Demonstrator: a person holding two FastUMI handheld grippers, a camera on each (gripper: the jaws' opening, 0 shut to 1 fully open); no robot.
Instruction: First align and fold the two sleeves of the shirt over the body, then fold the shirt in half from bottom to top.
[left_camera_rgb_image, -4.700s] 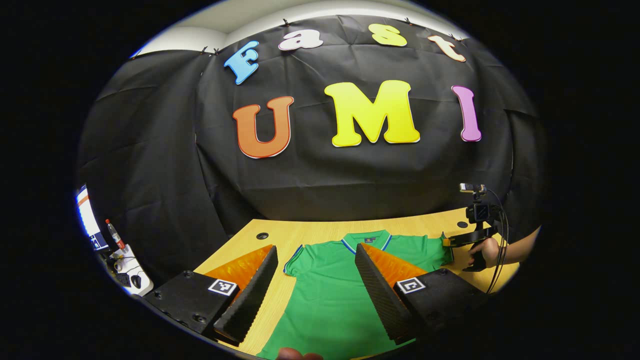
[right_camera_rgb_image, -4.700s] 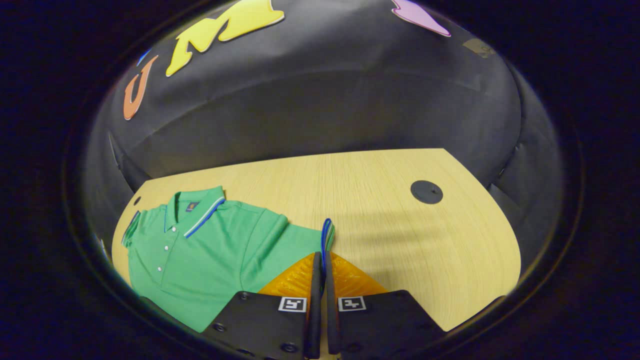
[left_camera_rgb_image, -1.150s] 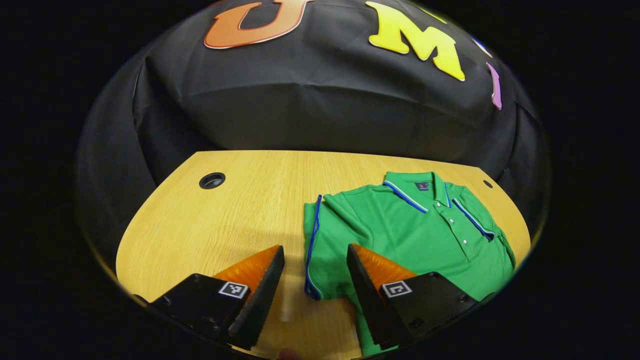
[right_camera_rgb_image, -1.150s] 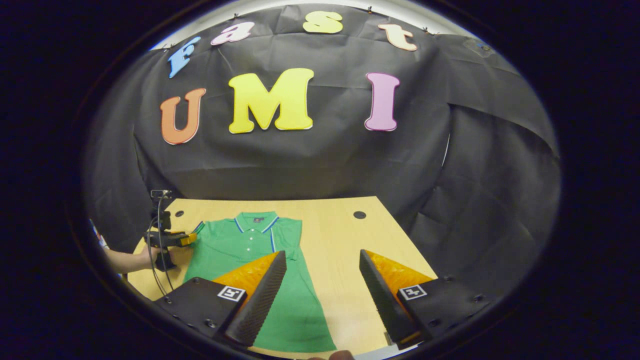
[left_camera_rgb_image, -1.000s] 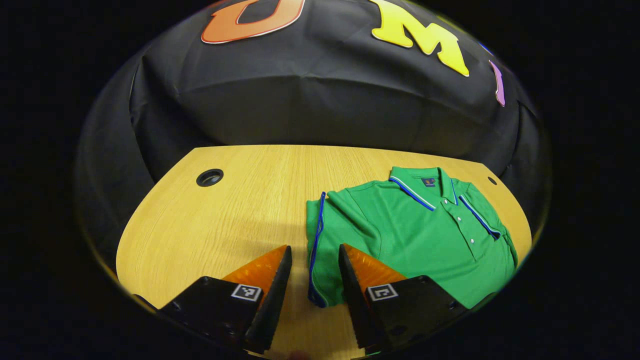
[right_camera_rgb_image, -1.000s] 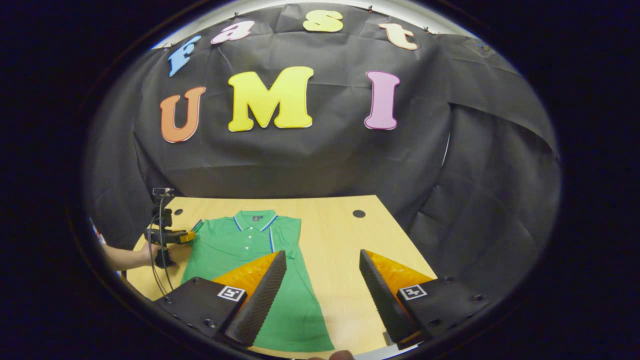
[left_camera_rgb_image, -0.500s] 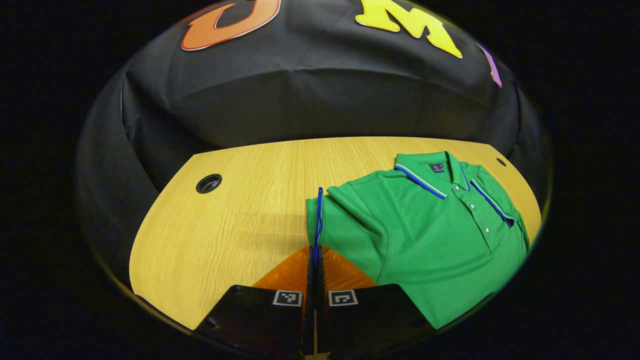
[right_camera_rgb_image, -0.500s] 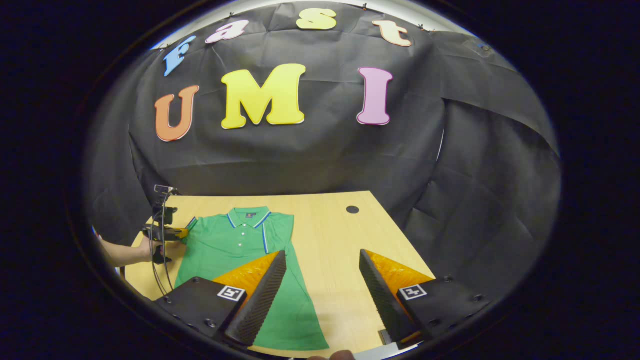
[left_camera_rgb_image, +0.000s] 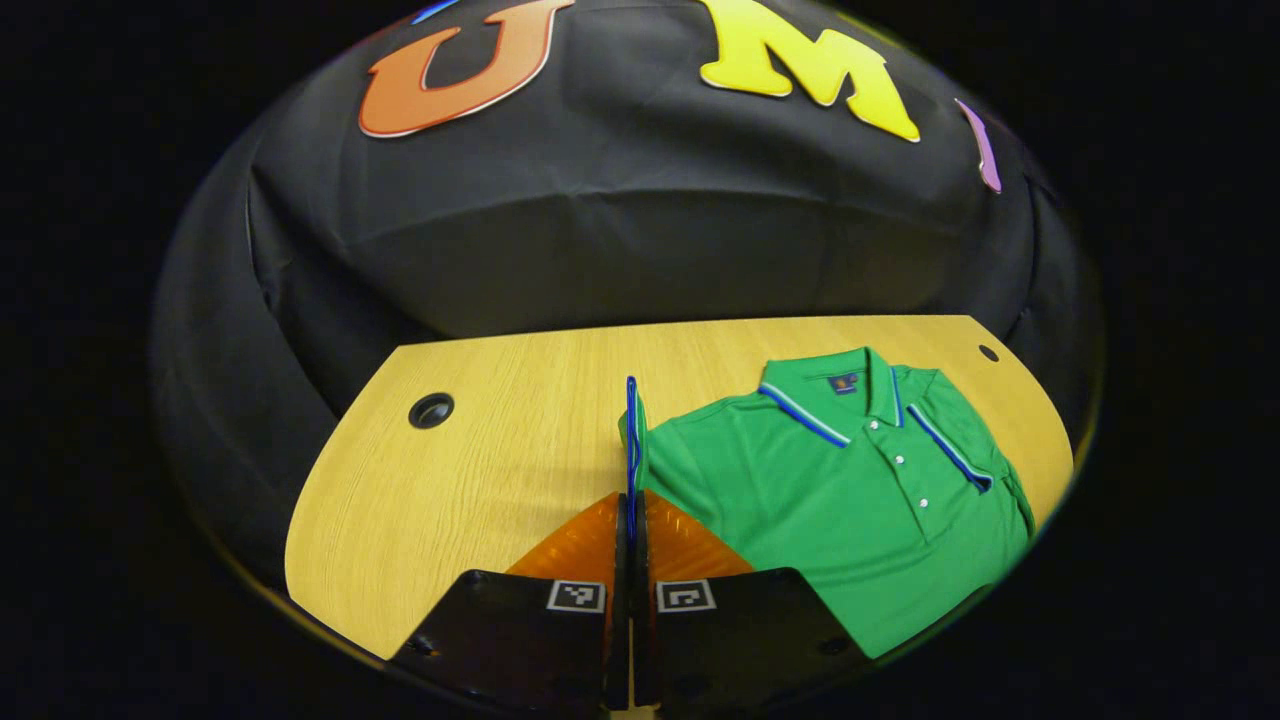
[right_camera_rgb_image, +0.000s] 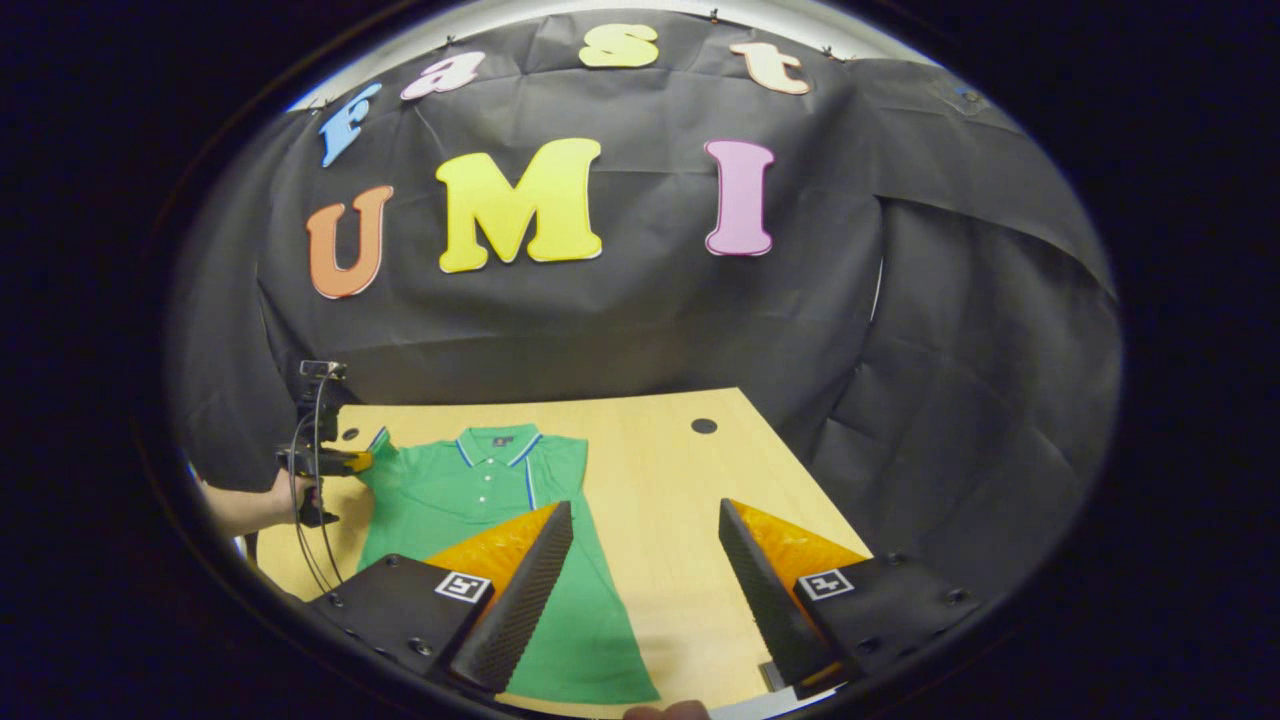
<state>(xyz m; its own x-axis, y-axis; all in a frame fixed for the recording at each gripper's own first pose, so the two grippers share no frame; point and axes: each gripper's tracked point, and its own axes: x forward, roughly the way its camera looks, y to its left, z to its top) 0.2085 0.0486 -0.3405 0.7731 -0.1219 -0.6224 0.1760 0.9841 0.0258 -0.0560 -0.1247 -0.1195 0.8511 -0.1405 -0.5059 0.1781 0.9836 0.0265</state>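
Note:
A green polo shirt (left_camera_rgb_image: 850, 500) with blue-trimmed collar lies face up on the wooden table (left_camera_rgb_image: 480, 450). My left gripper (left_camera_rgb_image: 630, 497) is shut on the blue-edged cuff of the left sleeve (left_camera_rgb_image: 632, 430), which stands on edge above the table. In the right gripper view the shirt (right_camera_rgb_image: 470, 500) shows a straight right edge, and the left gripper (right_camera_rgb_image: 362, 460), held by a hand (right_camera_rgb_image: 290, 497), pinches the raised sleeve at the shirt's far left. My right gripper (right_camera_rgb_image: 645, 505) hangs open over the table beside the shirt's lower right, holding nothing.
The table has round cable holes at its back corners (left_camera_rgb_image: 431, 410) (left_camera_rgb_image: 988, 352) (right_camera_rgb_image: 704, 425). Black cloth walls close the booth behind and to the sides. Bare wood (right_camera_rgb_image: 670, 480) stretches right of the shirt.
The left gripper closed on the left sleeve's cuff and lifted it slightly off the table. The right gripper stayed open and hardly moved.

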